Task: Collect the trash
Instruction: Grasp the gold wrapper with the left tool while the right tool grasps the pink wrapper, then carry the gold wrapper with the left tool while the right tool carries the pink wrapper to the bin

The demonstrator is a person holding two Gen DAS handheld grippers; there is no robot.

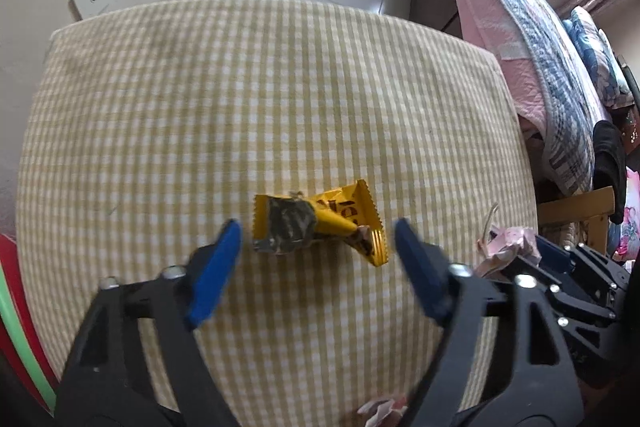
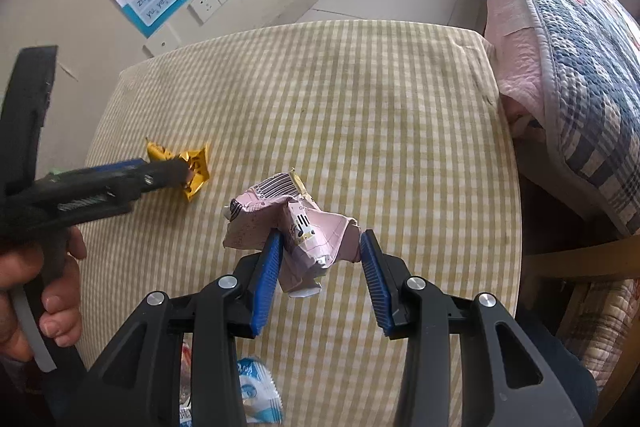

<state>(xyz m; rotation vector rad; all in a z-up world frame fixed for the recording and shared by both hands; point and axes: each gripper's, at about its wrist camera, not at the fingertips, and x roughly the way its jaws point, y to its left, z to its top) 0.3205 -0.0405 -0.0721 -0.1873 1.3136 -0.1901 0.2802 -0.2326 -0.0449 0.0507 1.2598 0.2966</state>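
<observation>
Nearest the right wrist camera, a blue-and-white wrapper (image 2: 256,391) is seen at the table's near edge; the right gripper (image 2: 320,259) is spread wide around a crumpled pink wrapper (image 2: 288,223), one pad touching it; the left gripper (image 1: 318,247) is held wide apart just before a yellow wrapper (image 1: 320,223); farther, the checked tablecloth (image 1: 260,87) is met by a quilted bed (image 2: 568,47).

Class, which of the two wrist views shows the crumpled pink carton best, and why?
The right wrist view: the pink carton lies whole and central, between the open right gripper fingers. The left wrist view catches only a scrap of it at the right edge, behind gripper parts.
</observation>
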